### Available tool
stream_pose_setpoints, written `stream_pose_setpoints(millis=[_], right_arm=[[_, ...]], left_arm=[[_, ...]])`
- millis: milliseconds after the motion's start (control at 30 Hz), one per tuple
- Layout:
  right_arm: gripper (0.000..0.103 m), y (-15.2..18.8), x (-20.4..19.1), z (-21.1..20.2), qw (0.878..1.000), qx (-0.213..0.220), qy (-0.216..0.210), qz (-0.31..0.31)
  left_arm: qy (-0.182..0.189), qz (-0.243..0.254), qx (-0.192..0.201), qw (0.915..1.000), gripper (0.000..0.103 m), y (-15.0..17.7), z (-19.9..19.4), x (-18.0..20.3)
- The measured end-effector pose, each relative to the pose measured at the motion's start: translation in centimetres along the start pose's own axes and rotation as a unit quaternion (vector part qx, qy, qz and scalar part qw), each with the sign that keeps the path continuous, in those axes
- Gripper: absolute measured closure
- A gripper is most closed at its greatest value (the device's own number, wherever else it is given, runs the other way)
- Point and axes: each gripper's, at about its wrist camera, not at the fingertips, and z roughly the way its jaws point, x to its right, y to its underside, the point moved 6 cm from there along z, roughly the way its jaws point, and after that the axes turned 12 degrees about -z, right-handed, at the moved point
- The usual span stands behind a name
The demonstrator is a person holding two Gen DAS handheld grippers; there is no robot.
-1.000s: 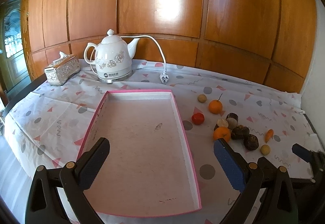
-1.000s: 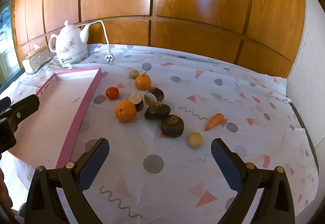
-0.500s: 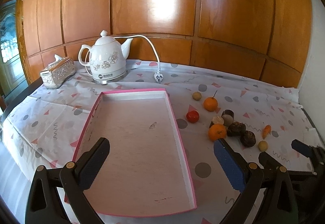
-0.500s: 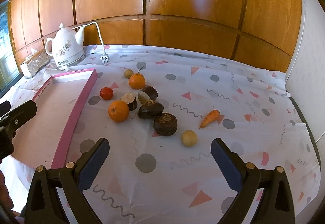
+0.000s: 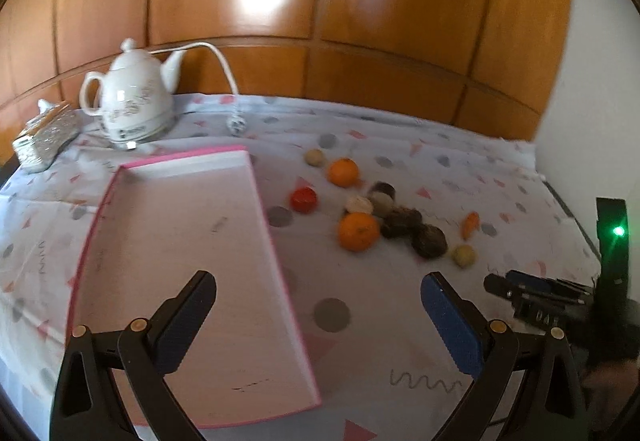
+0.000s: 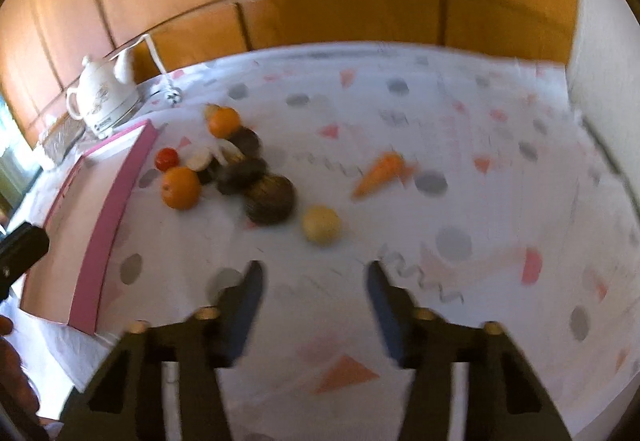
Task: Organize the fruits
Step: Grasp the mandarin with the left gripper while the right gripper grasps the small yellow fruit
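Note:
A pink-rimmed tray [image 5: 276, 237] lies on the patterned tablecloth, also in the right wrist view [image 6: 116, 197]. Right of it sits a cluster of fruit: two oranges [image 5: 358, 231] [image 5: 343, 172], a red tomato [image 5: 304, 199], dark brown fruits [image 6: 270, 197], a pale round fruit [image 6: 321, 223] and a small carrot [image 6: 378, 173]. My left gripper [image 5: 316, 305] is open and empty over the tray's right edge. My right gripper [image 6: 314, 285] is open, narrower than before, and empty, just short of the pale round fruit.
A white kettle [image 5: 134, 103] with cord and plug [image 5: 237, 125] stands at the back left beside a silver tissue box [image 5: 44, 135]. Wood panelling runs behind the table; a white wall [image 5: 592, 81] is on the right.
Both views have swung right and are blurred by motion. My right gripper has moved closer to the fruit and its fingers have come nearer together. The fruit has not moved.

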Motion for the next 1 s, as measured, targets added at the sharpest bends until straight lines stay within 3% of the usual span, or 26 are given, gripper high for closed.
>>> stream_pose_setpoints(millis=[100, 267, 367, 700, 767, 833, 1000], right_arm=[[0.067, 1.2, 1.7, 0.6, 1.0, -0.018, -0.008, 0.024], [0.067, 0.8, 2.0, 1.2, 0.999, -0.007, -0.022, 0.024], [0.067, 0.1, 1.8, 1.8, 1.0, -0.001, -0.011, 0.006], [0.067, -2.3, -0.1, 4.1, 0.999, 0.01, -0.051, -0.016], [0.076, -2.3, -0.3, 4.7, 0.999, 0.005, -0.047, -0.025], [0.078, -2.2, -0.4, 4.7, 0.999, 0.008, -0.039, -0.033], [0.078, -1.9, -0.1, 4.8, 0.998, 0.004, -0.043, -0.038]], left_arm=[[0.015, 0.011, -0.011, 0.9998, 0.0, 0.1, 0.5, 0.8], [0.017, 0.032, -0.049, 0.9981, 0.002, 0.5, 2.5, 1.8], [0.024, 0.04, -0.067, 0.9967, 0.012, 0.7, 3.4, 2.6], [0.04, 0.018, -0.109, 0.993, 0.028, 0.3, 5.8, 4.0], [0.037, 0.016, -0.115, 0.9925, 0.043, -0.1, 6.5, 4.0], [0.032, 0.017, -0.12, 0.9921, 0.054, -0.4, 7.2, 3.9], [0.002, 0.021, -0.133, 0.9909, 0.055, -1.3, 9.6, 3.6]])
